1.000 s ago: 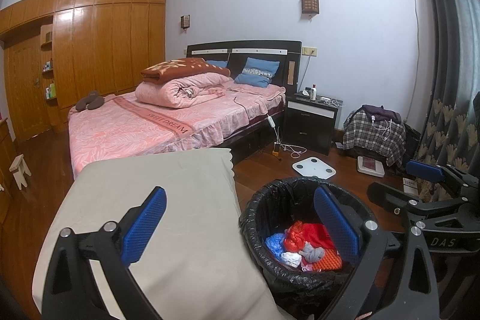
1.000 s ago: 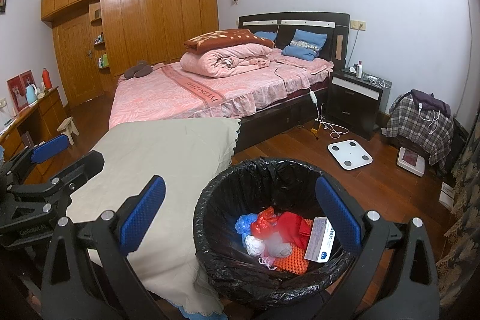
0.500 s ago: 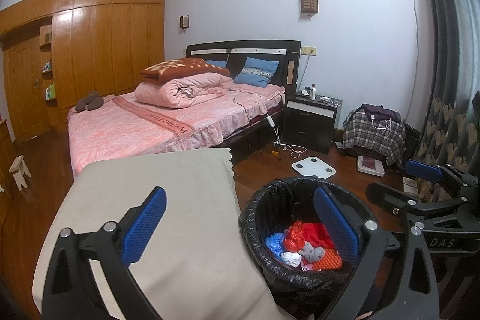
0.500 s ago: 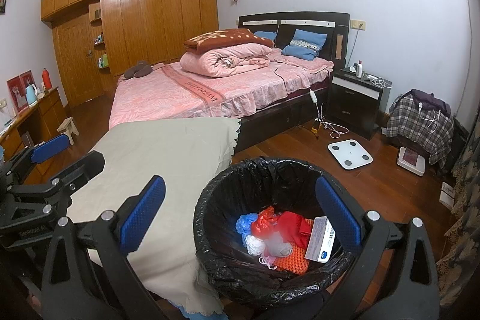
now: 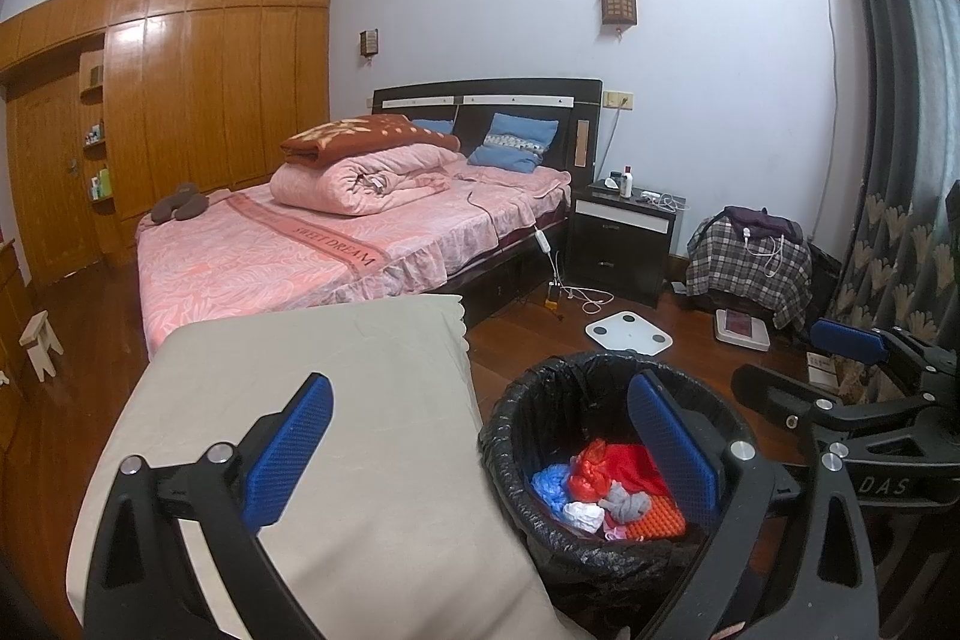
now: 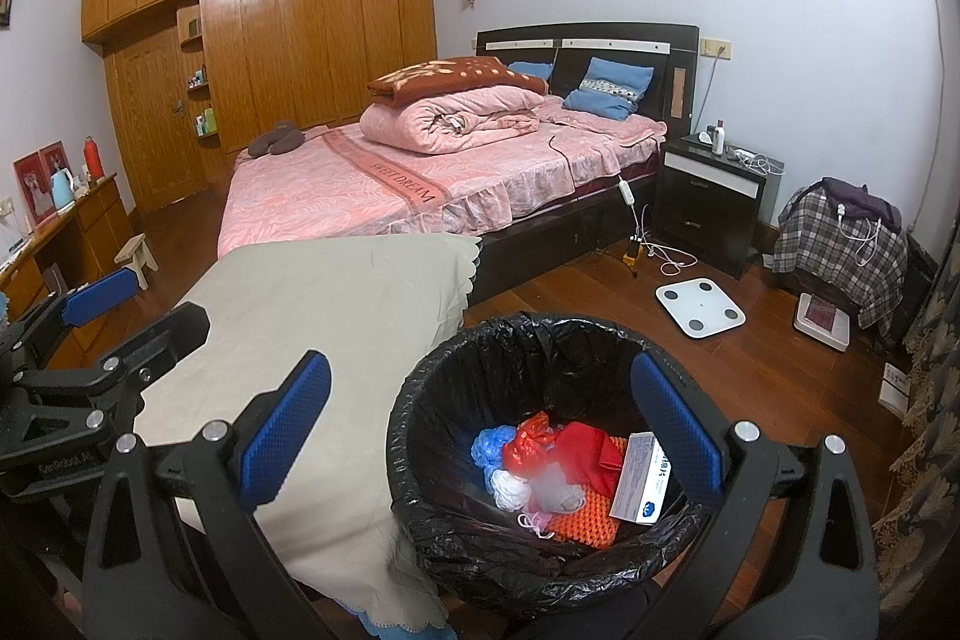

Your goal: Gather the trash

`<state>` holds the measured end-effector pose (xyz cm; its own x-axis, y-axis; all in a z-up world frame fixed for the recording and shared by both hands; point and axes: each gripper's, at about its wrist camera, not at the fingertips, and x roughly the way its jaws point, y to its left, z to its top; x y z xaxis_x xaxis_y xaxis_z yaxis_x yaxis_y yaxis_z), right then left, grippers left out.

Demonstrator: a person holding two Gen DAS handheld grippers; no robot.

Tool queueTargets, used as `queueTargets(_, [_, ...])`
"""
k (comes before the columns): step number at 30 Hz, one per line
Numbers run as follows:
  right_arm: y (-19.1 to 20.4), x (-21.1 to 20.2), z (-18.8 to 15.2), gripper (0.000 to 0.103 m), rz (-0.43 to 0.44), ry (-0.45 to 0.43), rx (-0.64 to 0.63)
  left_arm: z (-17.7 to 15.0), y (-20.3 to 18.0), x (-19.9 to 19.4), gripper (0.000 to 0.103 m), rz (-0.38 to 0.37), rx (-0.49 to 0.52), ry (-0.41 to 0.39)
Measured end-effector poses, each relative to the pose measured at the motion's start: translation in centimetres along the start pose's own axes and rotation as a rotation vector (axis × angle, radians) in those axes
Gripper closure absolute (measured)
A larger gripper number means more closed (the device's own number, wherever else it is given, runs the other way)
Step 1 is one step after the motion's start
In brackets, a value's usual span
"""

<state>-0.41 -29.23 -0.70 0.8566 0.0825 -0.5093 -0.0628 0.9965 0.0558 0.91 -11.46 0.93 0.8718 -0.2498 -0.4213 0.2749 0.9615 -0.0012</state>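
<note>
A trash bin (image 6: 456, 382) lined with a black bag stands on the wooden floor beside a table under a beige cloth (image 6: 336, 316). Inside it lie blue, red and white crumpled bags, an orange mesh piece (image 6: 579, 523) and a white box (image 6: 642, 475). My right gripper (image 6: 480, 430) hovers above the bin, open and holding nothing. My left gripper (image 5: 480, 436) is open too, one finger over the cloth (image 5: 336, 400) and the other over the bin (image 5: 540, 400). Each gripper shows at the edge of the other's view, the right gripper (image 5: 852, 358) and the left gripper (image 6: 102, 304).
A bed (image 6: 420, 184) with pink bedding stands behind the table. A white scale (image 6: 699, 307), a black nightstand (image 6: 714, 202), cables and a chair with a plaid cloth (image 6: 840, 238) fill the right side. A wooden wardrobe (image 6: 288, 52), a desk (image 6: 66, 232) and a small stool (image 6: 135, 253) are left.
</note>
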Motion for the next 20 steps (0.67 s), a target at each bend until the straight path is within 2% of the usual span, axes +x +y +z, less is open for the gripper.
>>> queueTargets(20, [0.34, 0.41, -0.29, 0.006, 0.0, 0.001, 0.0, -0.09, -0.23, 0.49, 0.006, -0.005, 0.0, 0.012])
